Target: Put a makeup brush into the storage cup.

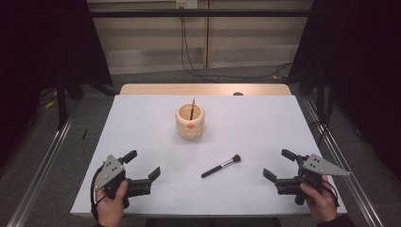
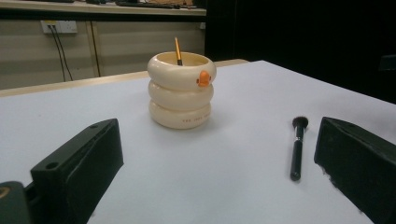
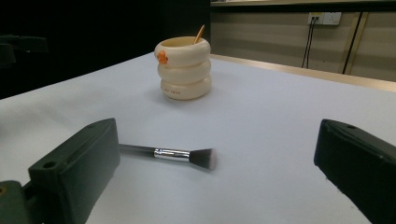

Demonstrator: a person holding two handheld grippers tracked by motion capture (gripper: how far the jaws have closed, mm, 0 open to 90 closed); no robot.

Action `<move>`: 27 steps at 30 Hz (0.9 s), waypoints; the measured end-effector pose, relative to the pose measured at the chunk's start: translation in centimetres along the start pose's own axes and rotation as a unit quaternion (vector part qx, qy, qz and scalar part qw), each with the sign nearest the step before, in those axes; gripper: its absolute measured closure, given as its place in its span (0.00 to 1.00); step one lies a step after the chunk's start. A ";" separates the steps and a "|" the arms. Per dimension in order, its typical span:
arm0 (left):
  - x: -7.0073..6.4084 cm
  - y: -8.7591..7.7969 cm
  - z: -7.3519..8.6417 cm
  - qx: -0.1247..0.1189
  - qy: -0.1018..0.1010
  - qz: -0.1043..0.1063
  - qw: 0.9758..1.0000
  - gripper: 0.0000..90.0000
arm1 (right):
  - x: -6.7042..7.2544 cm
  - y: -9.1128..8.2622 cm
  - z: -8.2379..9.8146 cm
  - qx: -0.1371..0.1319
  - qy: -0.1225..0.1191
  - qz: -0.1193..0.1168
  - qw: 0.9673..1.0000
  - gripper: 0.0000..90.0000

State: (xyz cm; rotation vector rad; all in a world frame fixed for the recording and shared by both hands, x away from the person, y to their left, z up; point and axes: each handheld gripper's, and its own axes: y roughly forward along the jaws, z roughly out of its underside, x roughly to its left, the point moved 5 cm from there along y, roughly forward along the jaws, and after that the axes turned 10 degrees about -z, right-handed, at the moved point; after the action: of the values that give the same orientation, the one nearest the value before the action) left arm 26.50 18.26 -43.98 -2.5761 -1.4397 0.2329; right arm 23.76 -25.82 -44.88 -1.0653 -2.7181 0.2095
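One makeup brush (image 1: 221, 166) lies flat on the white table (image 1: 142, 123), btwn the two grippers, nearer the right one, bristles pointing away from the person. One cream ringed holder (image 1: 190, 122) stands upright mid-table w/ one thin brush handle (image 1: 192, 109) inside. Left gripper (image 1: 143, 164): fingers wide open, holding nothing. Right gripper (image 1: 279, 164): same, wide open, nothing held. Both near the front edge, well apart.

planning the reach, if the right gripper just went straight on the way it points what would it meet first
Probably the makeup brush: it lies flat across the table just ahead of the open right gripper, its bristle end between the jaws' lines. The cream holder stands further off; depth is uncertain.
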 end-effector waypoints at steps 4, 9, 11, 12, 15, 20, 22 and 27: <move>-0.1 -0.1 -0.1 -0.002 -0.002 0.002 1.000 0.01 | -0.4 0.8 -0.7 -0.010 -0.002 0.003 1.000 0.00; -0.6 0.0 0.0 -0.002 -0.001 0.013 1.000 0.02 | -0.5 1.5 -1.7 -0.024 -0.002 -0.004 1.000 0.00; -0.8 0.1 0.0 -0.002 0.000 0.014 1.000 0.02 | -0.5 1.7 -2.0 -0.021 -0.008 -0.007 1.000 0.00; -0.9 0.1 0.0 -0.002 -0.004 0.017 1.000 0.02 | -0.6 1.9 -2.2 -0.022 -0.008 -0.009 1.000 0.00; -1.0 0.2 0.1 0.004 0.004 0.018 1.000 0.02 | -0.9 2.6 -2.9 -0.024 -0.017 -0.015 0.999 0.00; -1.1 0.2 0.2 0.002 -0.002 0.023 1.000 0.02 | -1.4 4.0 -4.1 -0.026 -0.024 -0.022 0.999 0.00; -1.1 0.2 0.2 0.001 -0.002 0.025 1.000 0.02 | -1.5 4.6 -4.4 -0.024 -0.030 -0.025 0.999 0.00; -1.3 0.3 0.2 0.001 0.002 0.027 1.000 0.01 | -1.8 6.3 -4.9 -0.015 -0.037 -0.035 0.999 0.00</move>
State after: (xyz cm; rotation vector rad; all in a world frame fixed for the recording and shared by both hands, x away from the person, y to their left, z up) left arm 26.00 16.99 -44.18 -2.6133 -1.3694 0.2358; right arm 30.37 -22.20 -41.71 -0.9862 -2.8268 0.2017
